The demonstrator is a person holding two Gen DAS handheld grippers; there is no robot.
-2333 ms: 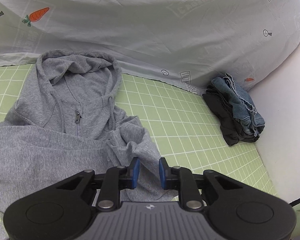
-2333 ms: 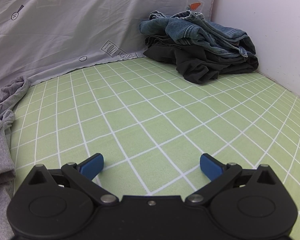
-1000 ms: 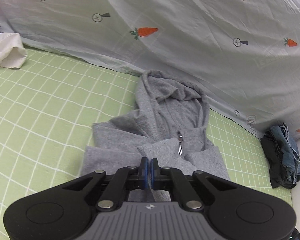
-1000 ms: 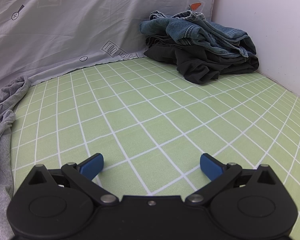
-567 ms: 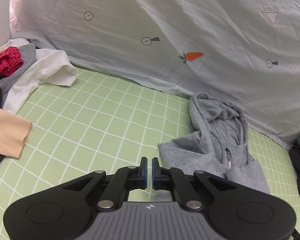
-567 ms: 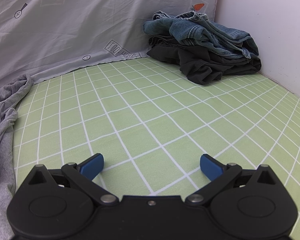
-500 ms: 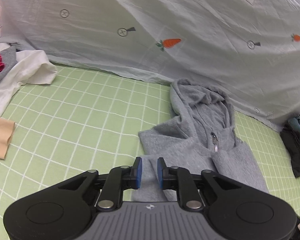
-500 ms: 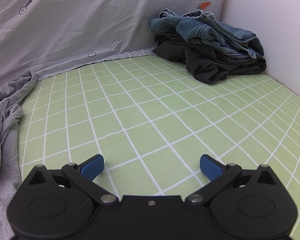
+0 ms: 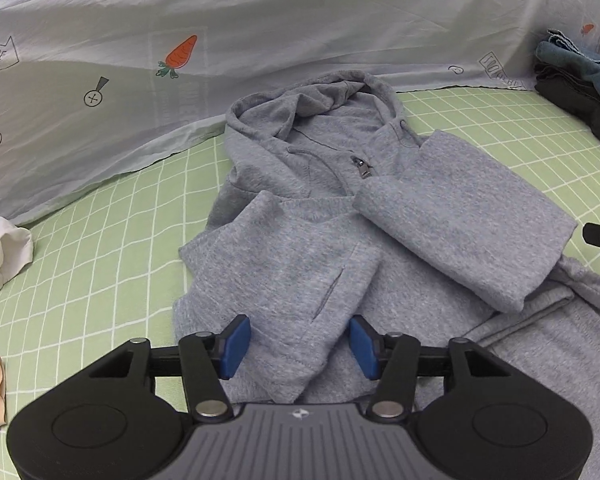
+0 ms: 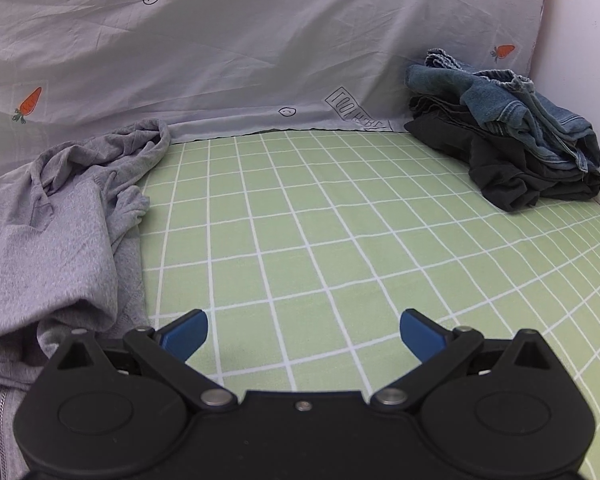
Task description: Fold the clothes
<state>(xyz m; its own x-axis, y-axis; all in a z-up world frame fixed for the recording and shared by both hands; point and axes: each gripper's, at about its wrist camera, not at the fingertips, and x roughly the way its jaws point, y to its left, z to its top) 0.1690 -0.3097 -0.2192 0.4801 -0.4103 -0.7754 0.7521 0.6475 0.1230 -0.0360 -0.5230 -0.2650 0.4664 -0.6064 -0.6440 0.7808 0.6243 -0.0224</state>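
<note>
Both my hand-held grippers, left (image 9: 298, 340) and right (image 10: 303, 334), are spread wide, empty; grey hoodie (image 9: 340, 248) below left, jeans pile (image 10: 512, 136) in the corner.

Carrot-print sheet (image 10: 260, 60) behind green checked mat (image 10: 340, 240), beside white wall (image 10: 580, 40).

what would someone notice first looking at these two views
The grey zip hoodie spread mid-bed on the green checked sheet, both sleeves folded across its front, with the open left gripper just over it. Next, the jeans-and-dark-clothes pile in the far right corner.
</note>
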